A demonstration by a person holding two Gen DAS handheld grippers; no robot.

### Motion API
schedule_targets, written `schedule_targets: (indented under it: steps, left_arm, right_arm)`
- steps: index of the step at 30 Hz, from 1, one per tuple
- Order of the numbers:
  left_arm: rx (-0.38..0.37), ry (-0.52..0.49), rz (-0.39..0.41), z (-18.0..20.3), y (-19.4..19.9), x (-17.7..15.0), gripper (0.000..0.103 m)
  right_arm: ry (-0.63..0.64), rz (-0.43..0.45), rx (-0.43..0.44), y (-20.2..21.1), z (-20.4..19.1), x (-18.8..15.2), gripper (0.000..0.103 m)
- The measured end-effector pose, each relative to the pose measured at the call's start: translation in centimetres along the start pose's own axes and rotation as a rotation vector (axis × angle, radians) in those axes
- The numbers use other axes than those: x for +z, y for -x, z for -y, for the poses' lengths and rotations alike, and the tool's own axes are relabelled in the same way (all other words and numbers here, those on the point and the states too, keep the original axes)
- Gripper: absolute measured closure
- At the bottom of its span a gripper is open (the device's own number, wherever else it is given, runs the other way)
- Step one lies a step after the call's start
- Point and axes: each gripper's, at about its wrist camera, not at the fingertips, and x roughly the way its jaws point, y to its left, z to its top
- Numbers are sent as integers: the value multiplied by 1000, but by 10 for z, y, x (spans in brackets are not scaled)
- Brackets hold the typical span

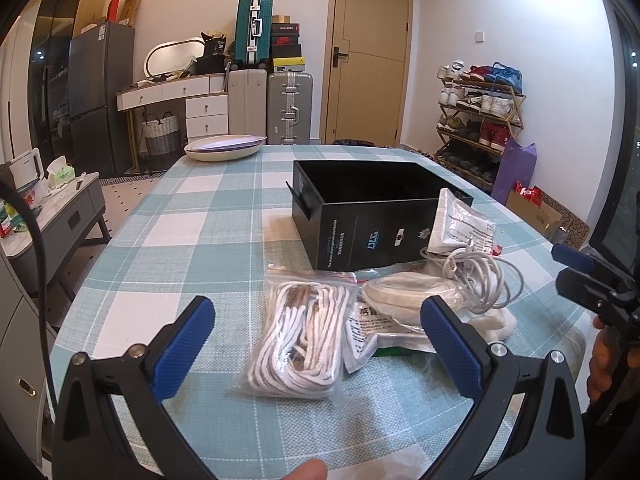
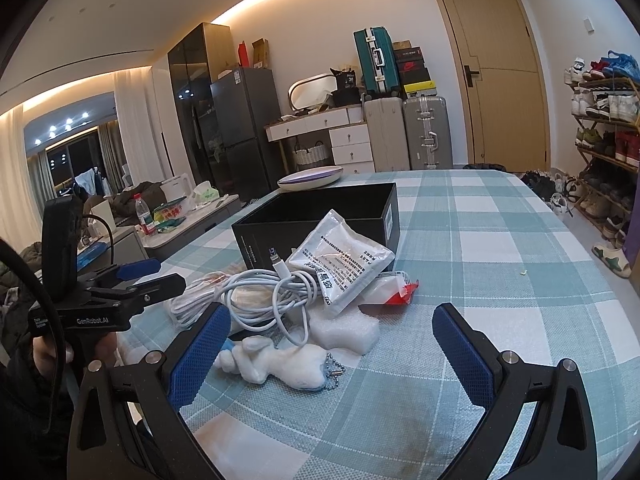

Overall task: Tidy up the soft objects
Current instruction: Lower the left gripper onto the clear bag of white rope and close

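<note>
Soft goods heaped beside a black box (image 1: 368,216) on the checked tabletop (image 1: 192,240).
Left tool (image 1: 318,328) and right tool (image 2: 332,338) both gape wide, empty, above the bagged rope (image 1: 300,344), white cable (image 2: 272,292) and plush toy (image 2: 276,360).

White walls, tan door (image 1: 366,52), 3 suitcases (image 1: 289,108), shoe rack (image 1: 478,120).

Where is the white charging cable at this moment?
The white cable lies coiled on the table, in front of the black box, between the white packet and the plush toy.
</note>
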Motion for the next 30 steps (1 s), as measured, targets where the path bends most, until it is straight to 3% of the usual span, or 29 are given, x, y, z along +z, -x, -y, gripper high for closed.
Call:
schedule_targets:
  steps: [8, 18, 23, 30]
  left_arm:
    - [35, 40, -44, -11, -11, -4, 0]
    - [59, 15, -87, -12, -24, -9, 2]
    - [40, 17, -122, -13, -29, -12, 13]
    - [-24, 35, -158, -15, -36, -16, 41]
  right_arm:
    - [-3, -3, -16, -1, 2, -1, 0]
    - [0, -24, -8, -4, 0, -3, 0]
    - [-1, -21, -5, -4, 0, -3, 0]
    - [-5, -27, -2, -4, 1, -4, 0]
